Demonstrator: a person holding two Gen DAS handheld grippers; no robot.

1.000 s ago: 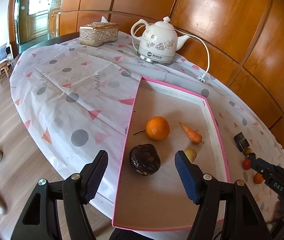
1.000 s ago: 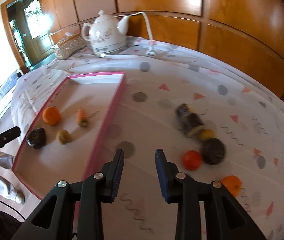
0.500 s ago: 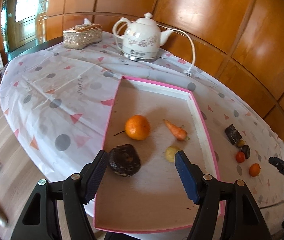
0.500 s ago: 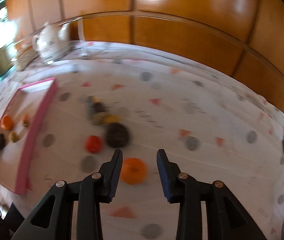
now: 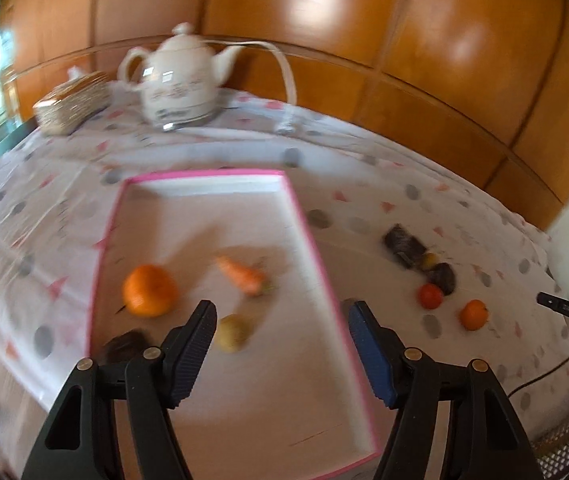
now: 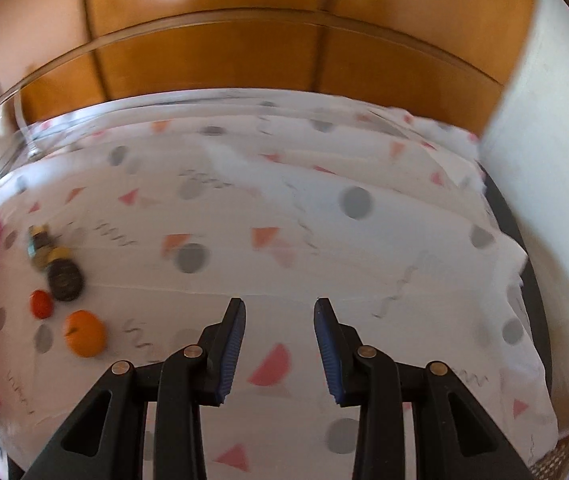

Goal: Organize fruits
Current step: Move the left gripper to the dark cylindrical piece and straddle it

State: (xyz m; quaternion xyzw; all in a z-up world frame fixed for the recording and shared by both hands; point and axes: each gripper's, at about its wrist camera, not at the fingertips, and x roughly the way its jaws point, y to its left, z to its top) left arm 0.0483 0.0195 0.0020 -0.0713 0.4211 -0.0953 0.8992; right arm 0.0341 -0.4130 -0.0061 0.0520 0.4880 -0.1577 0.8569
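Over patterned tablecloth, both tongs gape apart, empty.

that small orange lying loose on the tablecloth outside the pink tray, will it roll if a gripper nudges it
Probably: the small orange looks round and lies free on the smooth tablecloth, so a nudge would likely send it rolling. It looks firm, so padded fingers should hold it if they close across its middle.
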